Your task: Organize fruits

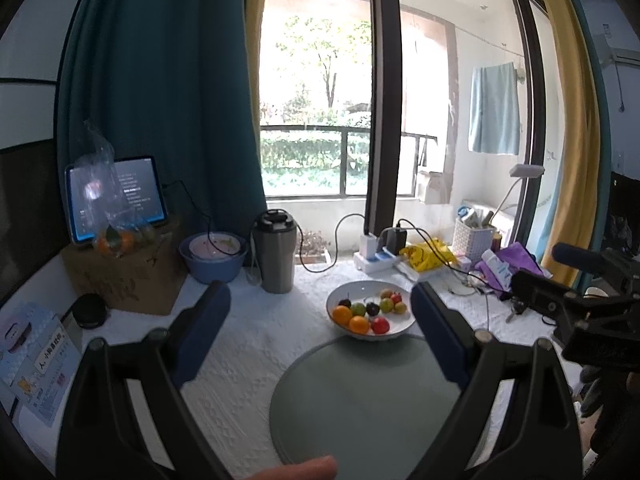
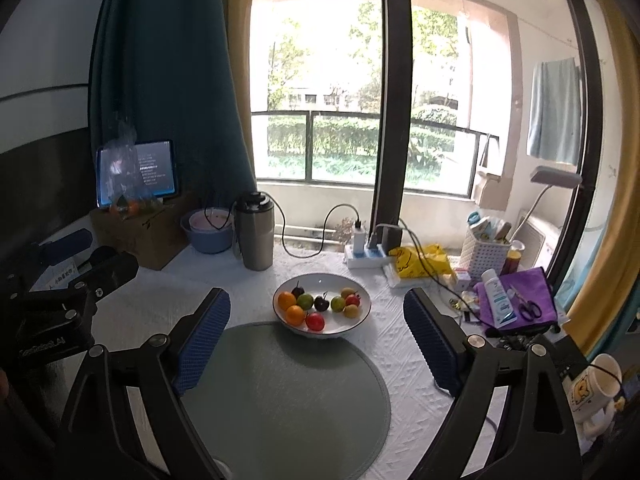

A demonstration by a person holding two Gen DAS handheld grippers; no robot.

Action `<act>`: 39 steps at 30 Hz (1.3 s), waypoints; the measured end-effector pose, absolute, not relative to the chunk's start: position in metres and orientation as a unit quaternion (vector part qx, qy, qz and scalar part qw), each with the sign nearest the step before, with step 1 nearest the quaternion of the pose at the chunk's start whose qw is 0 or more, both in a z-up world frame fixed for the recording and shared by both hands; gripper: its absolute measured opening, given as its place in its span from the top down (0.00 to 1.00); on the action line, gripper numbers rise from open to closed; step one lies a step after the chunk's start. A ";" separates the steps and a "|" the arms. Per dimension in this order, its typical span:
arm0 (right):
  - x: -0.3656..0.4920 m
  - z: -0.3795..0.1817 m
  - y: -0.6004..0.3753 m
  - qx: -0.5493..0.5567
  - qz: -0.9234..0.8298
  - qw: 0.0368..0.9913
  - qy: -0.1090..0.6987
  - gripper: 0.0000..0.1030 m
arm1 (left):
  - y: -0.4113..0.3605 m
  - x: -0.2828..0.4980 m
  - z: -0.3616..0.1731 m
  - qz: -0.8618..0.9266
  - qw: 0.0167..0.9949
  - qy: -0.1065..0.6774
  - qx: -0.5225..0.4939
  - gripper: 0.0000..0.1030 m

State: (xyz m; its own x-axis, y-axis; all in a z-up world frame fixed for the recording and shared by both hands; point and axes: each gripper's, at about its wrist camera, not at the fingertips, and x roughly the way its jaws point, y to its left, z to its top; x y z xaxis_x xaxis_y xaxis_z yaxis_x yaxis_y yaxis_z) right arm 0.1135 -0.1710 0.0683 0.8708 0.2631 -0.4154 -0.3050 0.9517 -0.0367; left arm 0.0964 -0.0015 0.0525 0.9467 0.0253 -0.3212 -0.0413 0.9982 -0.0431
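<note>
Counts, right wrist view: 1 white bowl [image 2: 362,312] w/ 9 fruits. That's 2 oranges [image 2: 287,300] [image 2: 295,315], 2 dark cherries [image 2: 297,291] [image 2: 321,303], 2 green fruits [image 2: 305,301] [image 2: 337,303], 2 red ones [image 2: 315,321] [image 2: 352,299], 1 yellowish [image 2: 347,292]; a 10th small yellowish [image 2: 351,311] makes 10 total. 1 round grey mat [image 2: 288,400]. 1 steel tumbler [image 2: 256,236]. 1 blue basin [image 2: 208,240]. 1 tablet [image 2: 156,172]. 2 tools: left tool [image 1: 320,312], right tool [image 2: 316,312].

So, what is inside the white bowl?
The white bowl holds small fruits: two oranges, a red one, green ones, two dark cherries. Anything beneath them is covered.
</note>
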 end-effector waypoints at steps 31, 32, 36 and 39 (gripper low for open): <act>0.104 0.074 -0.180 -0.050 0.135 0.970 0.195 0.12 | -0.009 0.087 0.056 -0.010 0.986 0.162 -0.030 0.10; 0.104 0.074 -0.180 -0.050 0.135 0.970 0.196 0.12 | -0.009 0.087 0.056 -0.010 0.986 0.161 -0.031 0.10; 0.103 0.074 -0.180 -0.049 0.135 0.970 0.196 0.12 | -0.009 0.086 0.056 -0.009 0.986 0.162 -0.031 0.10; 0.103 0.074 -0.180 -0.050 0.135 0.970 0.196 0.12 | -0.009 0.087 0.056 -0.009 0.986 0.162 -0.031 0.10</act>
